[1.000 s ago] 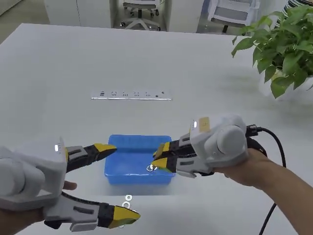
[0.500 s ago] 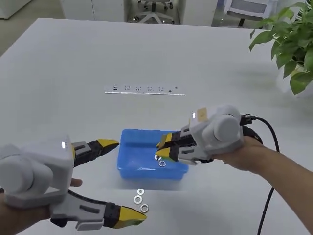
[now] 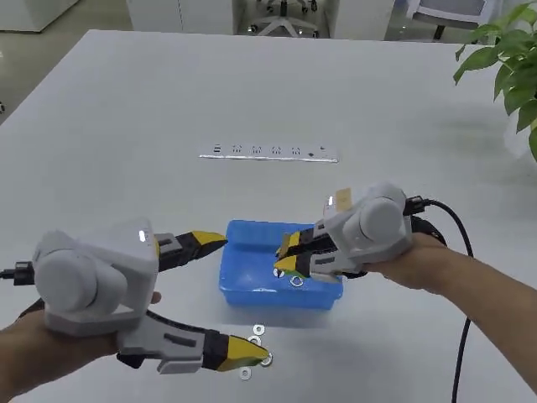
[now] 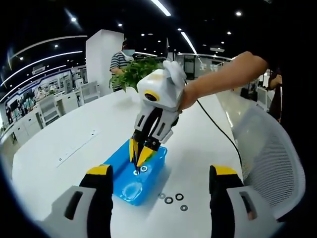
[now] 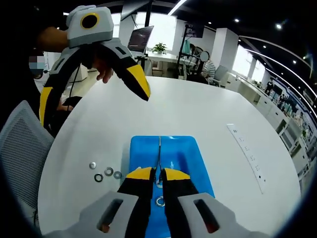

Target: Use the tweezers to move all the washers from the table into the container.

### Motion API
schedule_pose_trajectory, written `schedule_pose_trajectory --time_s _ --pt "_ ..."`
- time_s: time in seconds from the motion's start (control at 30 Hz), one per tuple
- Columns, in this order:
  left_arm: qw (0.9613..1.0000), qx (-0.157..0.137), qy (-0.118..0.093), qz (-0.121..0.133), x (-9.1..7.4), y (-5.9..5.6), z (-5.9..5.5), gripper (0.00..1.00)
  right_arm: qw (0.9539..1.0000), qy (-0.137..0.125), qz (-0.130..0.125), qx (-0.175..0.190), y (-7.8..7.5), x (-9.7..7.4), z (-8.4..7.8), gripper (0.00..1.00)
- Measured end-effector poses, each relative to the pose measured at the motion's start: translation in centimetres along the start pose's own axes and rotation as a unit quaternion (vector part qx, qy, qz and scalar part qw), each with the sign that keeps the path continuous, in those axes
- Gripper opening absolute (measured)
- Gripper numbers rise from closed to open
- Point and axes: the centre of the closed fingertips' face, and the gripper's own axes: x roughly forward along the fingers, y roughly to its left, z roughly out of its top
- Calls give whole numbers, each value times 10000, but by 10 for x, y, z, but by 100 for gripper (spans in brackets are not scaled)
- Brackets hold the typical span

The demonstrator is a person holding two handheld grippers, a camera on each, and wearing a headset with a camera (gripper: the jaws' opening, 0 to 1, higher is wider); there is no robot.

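A blue container (image 3: 252, 252) sits on the white table (image 3: 126, 126). My right gripper (image 3: 284, 256) hovers over it, shut on thin metal tweezers (image 5: 159, 151) that point down into the container (image 5: 178, 153). One washer (image 3: 296, 281) lies on the container floor beside the tweezers' tip. Several washers (image 3: 258, 330) lie on the table just in front of the container, in a small cluster (image 5: 108, 171). My left gripper (image 3: 235, 295) is open, one finger by the container's left rim and the other over the loose washers (image 4: 169, 200). I cannot tell whether the tweezers' tip holds anything.
A white power strip (image 3: 268, 154) lies beyond the container. A potted plant (image 3: 512, 67) stands at the table's far right. A black cable (image 3: 460, 252) trails from the right gripper. Office chairs stand past the far edge.
The head camera has shifted, so the scene sits further right. A washer that was at the tweezers' tip now lies a little apart from it on the container floor. Both grippers keep their places.
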Motion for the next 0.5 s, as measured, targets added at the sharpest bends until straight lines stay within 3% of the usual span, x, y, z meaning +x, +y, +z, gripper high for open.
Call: schedule_pose_trajectory --time_s 0.33,0.5 --pt "9993 300 71 -213 19 22 6 61 9999 41 126 17 0 10 -7 8" --pt "9986 386 73 -352 33 26 10 52 9998 104 188 -1 1 14 -12 8"
